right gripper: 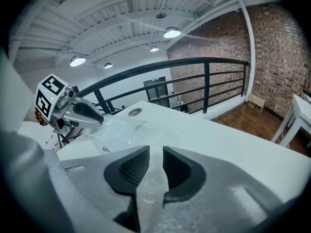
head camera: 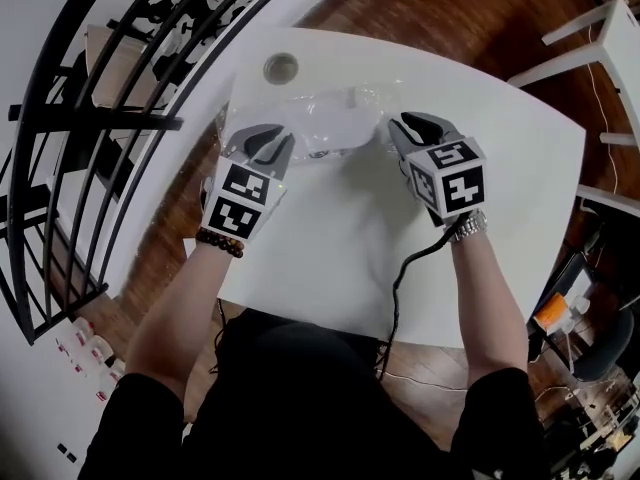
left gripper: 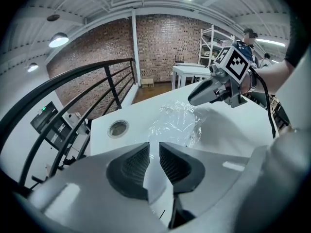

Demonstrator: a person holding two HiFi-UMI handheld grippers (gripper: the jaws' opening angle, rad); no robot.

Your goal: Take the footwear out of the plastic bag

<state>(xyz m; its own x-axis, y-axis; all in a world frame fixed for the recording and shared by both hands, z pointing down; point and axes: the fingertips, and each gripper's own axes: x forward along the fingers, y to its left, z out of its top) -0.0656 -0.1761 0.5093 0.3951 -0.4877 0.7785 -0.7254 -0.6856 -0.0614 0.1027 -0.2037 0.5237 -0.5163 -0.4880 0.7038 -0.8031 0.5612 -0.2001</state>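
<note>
Across the far half of a white table [head camera: 500, 178], a clear plastic bag [head camera: 315, 123], crumpled and glinting, lying flat with its long side running left to right. Inside it the footwear [head camera: 335, 133], still wrapped, no more than a pale shape through the film (too washed out by glare to tell its kind).

At the bag's left end, the left gripper [head camera: 275, 140], pointing away and down, tips just at the plastic's near left edge. Jaws apart by a narrow gap in the left gripper view, only white table and a sliver of film showing between the ribbed pads [left gripper: 137, 163], nothing pinched.

At the bag's right end, the right gripper [head camera: 408, 126], angled the same way, tips at the plastic's right edge. Jaws likewise parted in the right gripper view, glossy film visible through the gap, pads clear of it. Bag between the two grippers, held by neither.

Just beyond the bag, toward the far left corner, a round cable port [head camera: 281, 68] set in the tabletop. From the right gripper back over the near edge, a black cable [head camera: 400, 283]. Left of the table, a black railing [head camera: 90, 128]; to the right, wooden floor [head camera: 470, 28].
</note>
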